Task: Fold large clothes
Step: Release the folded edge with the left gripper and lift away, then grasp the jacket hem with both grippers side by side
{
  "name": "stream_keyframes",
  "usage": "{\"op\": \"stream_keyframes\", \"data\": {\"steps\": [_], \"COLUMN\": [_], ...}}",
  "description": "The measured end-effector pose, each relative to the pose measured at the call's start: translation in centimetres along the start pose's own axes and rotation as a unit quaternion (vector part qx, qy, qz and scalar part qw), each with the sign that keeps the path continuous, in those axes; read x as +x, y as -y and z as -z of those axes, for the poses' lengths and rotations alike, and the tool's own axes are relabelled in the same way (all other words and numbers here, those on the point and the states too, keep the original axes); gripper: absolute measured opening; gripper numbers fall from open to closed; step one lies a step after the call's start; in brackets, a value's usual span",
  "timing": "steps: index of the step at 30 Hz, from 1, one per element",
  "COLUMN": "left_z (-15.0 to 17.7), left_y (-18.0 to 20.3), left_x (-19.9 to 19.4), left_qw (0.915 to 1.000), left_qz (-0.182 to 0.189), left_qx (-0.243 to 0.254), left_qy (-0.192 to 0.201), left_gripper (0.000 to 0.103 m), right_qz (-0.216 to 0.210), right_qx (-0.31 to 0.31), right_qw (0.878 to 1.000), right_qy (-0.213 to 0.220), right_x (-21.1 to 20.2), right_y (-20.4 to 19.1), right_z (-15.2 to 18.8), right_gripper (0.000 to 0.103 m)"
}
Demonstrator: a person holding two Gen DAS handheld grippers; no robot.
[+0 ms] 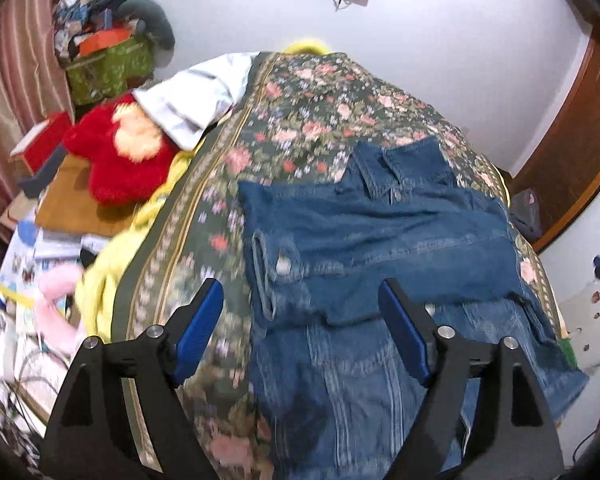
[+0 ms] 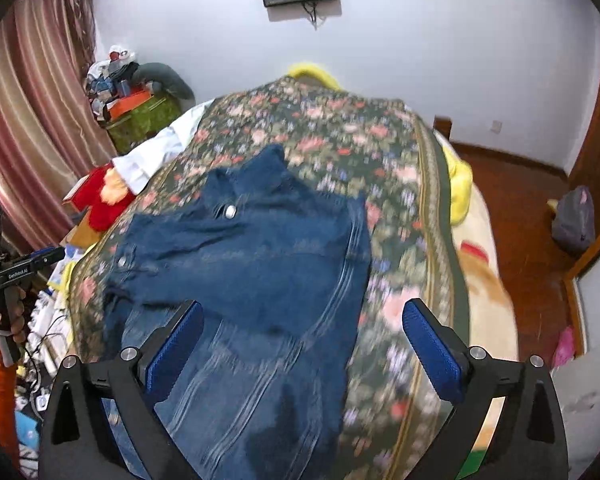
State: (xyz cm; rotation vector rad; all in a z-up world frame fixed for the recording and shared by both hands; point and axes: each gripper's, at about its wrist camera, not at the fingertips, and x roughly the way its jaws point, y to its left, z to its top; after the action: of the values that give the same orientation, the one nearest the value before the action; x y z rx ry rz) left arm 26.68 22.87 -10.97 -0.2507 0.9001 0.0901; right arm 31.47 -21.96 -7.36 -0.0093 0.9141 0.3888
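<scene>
A blue denim jacket (image 1: 380, 248) lies on a floral bedspread (image 1: 308, 112), its sleeves folded across the body and the collar toward the wall. The same denim jacket (image 2: 252, 272) fills the middle of the right wrist view, on the floral bedspread (image 2: 380, 168). My left gripper (image 1: 302, 296) hangs above the jacket's near part, jaws wide apart, nothing between the blue pads. My right gripper (image 2: 302, 316) is also open above the jacket's near right edge and holds nothing. The left gripper (image 2: 28, 266) shows at the far left of the right wrist view, held by a hand.
A red plush toy (image 1: 124, 156), a white garment (image 1: 188, 100) and a green box (image 1: 108, 68) piled with clutter sit left of the bed. Papers and cables lie on the floor at left. A grey bag (image 2: 574, 220) rests on the wooden floor at right. A yellow blanket (image 2: 462, 184) edges the bed.
</scene>
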Motion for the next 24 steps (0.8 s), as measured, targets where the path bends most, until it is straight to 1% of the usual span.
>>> {"op": "stream_keyframes", "data": {"steps": [4,9,11,12,15,17,19,20,22,23,24], "left_z": [3.4,8.4,10.8,11.5,14.7,16.3,17.8,18.3,19.1,19.3,19.4], "left_y": [-1.8,-4.1,-4.9,-5.0,-5.4,-5.2,-4.9,-4.8,-4.6,-4.4,-4.4], "left_x": [0.0,2.1,3.4,3.8,5.5,6.3,6.9,7.0,7.2,7.3,7.3], "left_qw": [0.9993,0.9936,0.9885,0.9866,0.9774,0.9727,0.9681,0.9659,0.9621,0.9605,0.9606], "left_qz": [-0.001,0.003,0.011,0.014,0.036,0.044,0.057,0.065,0.083,0.091,0.089], "left_qx": [-0.026,-0.069,-0.090,-0.097,-0.126,-0.137,-0.148,-0.154,-0.165,-0.171,-0.174], "left_qy": [-0.027,-0.089,-0.121,-0.130,-0.166,-0.182,-0.194,-0.198,-0.200,-0.200,-0.198], "left_gripper": [0.082,0.082,0.082,0.082,0.082,0.082,0.082,0.082,0.082,0.082,0.082], "right_qz": [-0.003,-0.002,-0.008,-0.013,-0.027,-0.037,-0.049,-0.056,-0.070,-0.073,-0.072], "right_qx": [0.023,0.061,0.075,0.082,0.099,0.104,0.106,0.108,0.110,0.110,0.106], "right_qw": [0.999,0.995,0.993,0.992,0.989,0.989,0.988,0.987,0.985,0.985,0.986], "right_qy": [-0.027,-0.075,-0.090,-0.095,-0.103,-0.103,-0.105,-0.107,-0.111,-0.110,-0.107], "right_x": [0.5,2.3,2.9,3.1,3.3,3.2,3.0,3.0,3.0,3.1,3.1], "right_y": [0.4,1.5,1.9,2.0,2.2,2.2,2.0,2.0,1.9,1.7,1.5], "right_z": [3.7,8.0,9.1,9.6,11.0,11.6,12.2,12.5,13.1,13.3,13.4], "right_gripper": [0.099,0.099,0.099,0.099,0.099,0.095,0.082,0.079,0.065,0.061,0.056]}}
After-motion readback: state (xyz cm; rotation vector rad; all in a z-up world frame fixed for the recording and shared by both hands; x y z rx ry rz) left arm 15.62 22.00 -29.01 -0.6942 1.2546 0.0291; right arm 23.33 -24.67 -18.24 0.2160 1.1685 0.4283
